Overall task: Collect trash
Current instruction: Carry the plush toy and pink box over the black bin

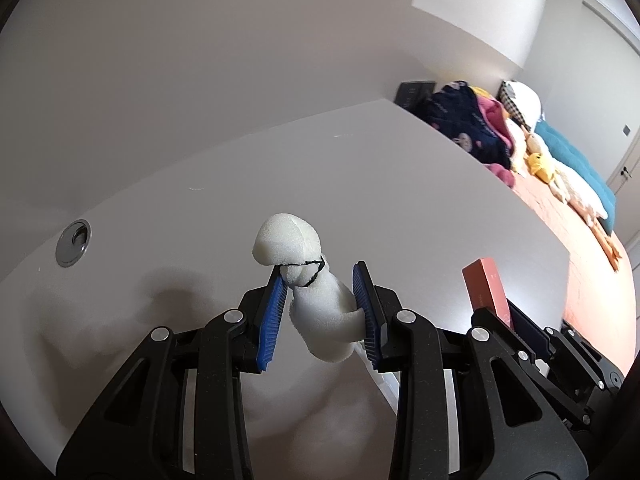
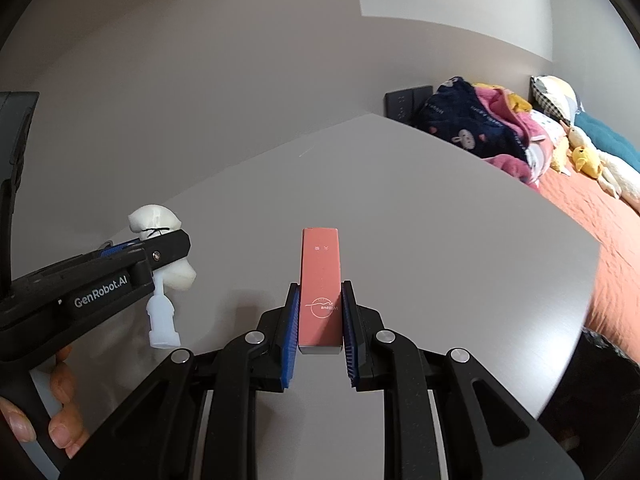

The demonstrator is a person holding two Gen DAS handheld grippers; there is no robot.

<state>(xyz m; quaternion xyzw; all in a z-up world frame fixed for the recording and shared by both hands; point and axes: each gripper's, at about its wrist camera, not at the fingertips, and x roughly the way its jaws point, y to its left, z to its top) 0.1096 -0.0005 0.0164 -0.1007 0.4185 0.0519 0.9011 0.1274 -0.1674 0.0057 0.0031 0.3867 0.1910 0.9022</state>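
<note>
**Foam and box, both held**

The foam (image 1: 316, 300) is a white, crumpled lump tied with black thread, upright at lower centre of the left view. The box (image 2: 321, 284), slim and salmon-pink with a white logo, points away at centre of the right view.

Salmon-pink slim cardboard box (image 1: 486, 292): lower end hidden behind black right gripper (image 1: 516, 316) in left wrist view; pad contact untellable there. Beside that box in right wrist view, white crumpled foam wad (image 2: 158, 220) half covered by black left gripper (image 2: 150, 250). Box's white logo (image 2: 325, 307) too small to read. Person's hand (image 2: 60, 412) cut off by the frame edge.
</note>
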